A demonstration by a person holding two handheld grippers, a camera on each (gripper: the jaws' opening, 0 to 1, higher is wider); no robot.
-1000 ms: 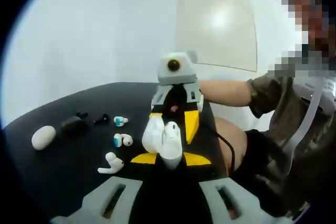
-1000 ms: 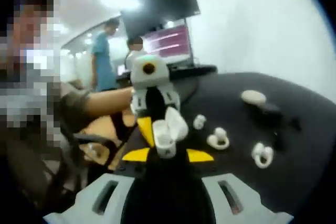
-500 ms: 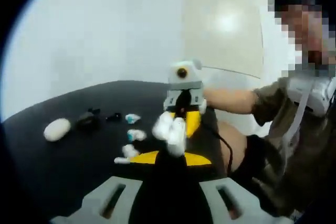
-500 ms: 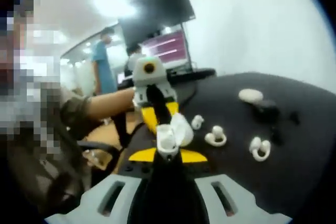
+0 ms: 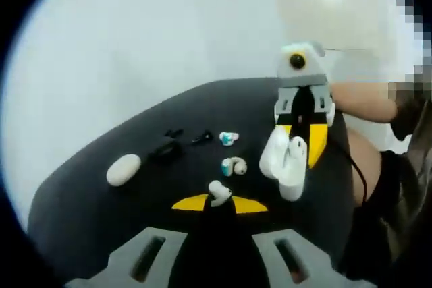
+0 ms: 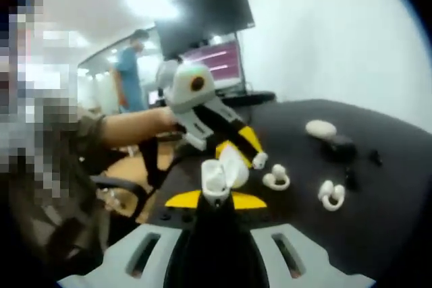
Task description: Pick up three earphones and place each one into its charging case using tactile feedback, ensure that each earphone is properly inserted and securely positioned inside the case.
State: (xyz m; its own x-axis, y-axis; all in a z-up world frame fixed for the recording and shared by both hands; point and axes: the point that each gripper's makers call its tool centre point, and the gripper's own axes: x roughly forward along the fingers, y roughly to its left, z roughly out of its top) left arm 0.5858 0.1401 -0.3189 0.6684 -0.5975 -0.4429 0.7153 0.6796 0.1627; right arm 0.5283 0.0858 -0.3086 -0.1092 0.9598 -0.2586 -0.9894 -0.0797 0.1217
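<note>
Left gripper view shows your left gripper (image 5: 217,202) closed on a white earphone (image 5: 219,192) at its tips. Your right gripper (image 6: 216,197) is clamped on the open charging case (image 6: 221,170). The bud looks light, smooth and slippery; pinch its body, gently. Beyond your left tips, two teal-tipped earphones (image 5: 233,164) lie on the black surface (image 5: 88,214); right gripper view adds monitors behind.
</note>
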